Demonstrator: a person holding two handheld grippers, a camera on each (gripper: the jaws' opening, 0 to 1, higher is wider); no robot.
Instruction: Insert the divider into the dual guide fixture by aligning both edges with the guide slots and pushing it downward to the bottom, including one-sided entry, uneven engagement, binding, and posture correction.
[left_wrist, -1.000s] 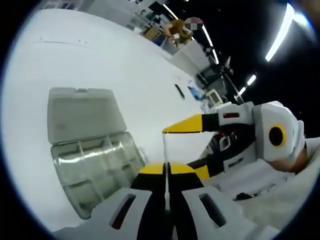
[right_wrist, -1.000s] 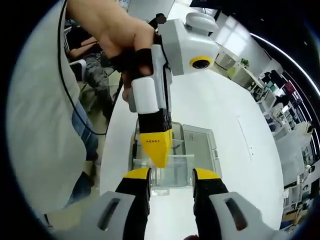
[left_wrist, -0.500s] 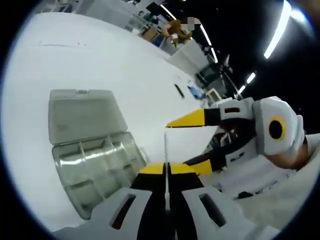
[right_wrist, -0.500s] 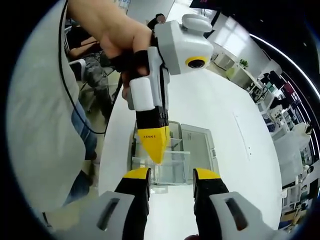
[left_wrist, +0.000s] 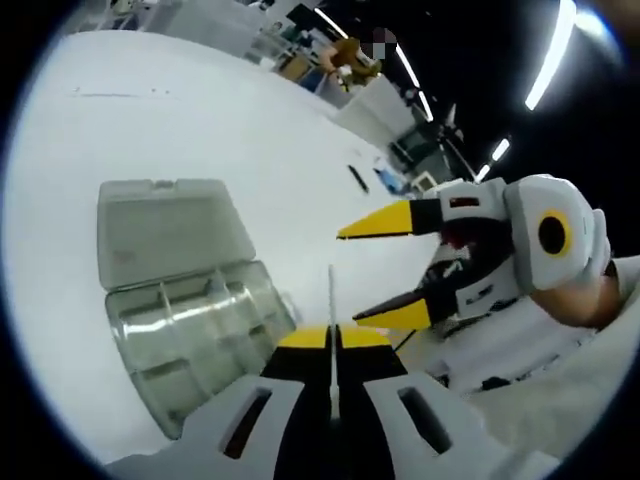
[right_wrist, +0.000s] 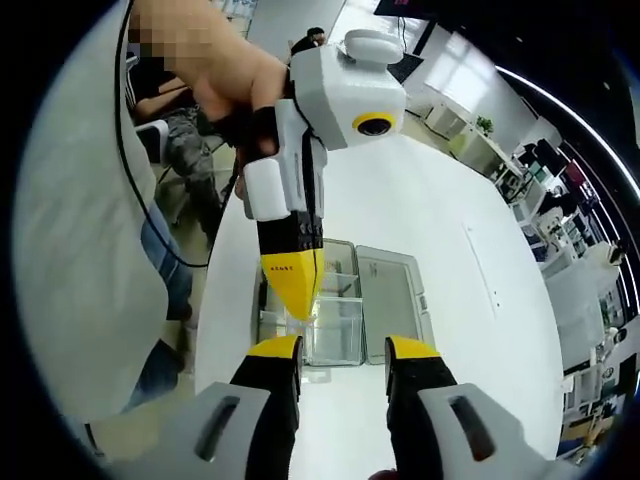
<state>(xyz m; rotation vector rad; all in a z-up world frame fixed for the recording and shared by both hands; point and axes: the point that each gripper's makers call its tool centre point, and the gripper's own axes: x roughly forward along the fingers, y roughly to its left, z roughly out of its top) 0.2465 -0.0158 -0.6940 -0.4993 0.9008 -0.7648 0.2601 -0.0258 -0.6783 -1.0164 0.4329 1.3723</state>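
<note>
My left gripper (left_wrist: 333, 340) is shut on a thin clear divider (left_wrist: 331, 300), which I see edge-on rising between its yellow tips. To the left on the table lies the clear compartment box (left_wrist: 195, 335) with its lid (left_wrist: 165, 228) folded open. My right gripper (left_wrist: 352, 278) comes in from the right with its jaws open, a little apart from the divider's upper edge. In the right gripper view my right gripper (right_wrist: 343, 350) stands open below the divider (right_wrist: 338, 335), which hangs from the left gripper (right_wrist: 298, 310) above the box (right_wrist: 340, 270).
The white table (left_wrist: 200, 120) stretches wide around the box. A person's hand (right_wrist: 215, 65) holds the left gripper, with their torso (right_wrist: 80, 250) close on the left. Office desks and shelves (right_wrist: 470, 140) stand beyond the table's far edge.
The right gripper's upper jaw tip, which was at the divider's top edge, now stands apart from it, and its jaws look wider apart. The left gripper keeps hold of the divider.
</note>
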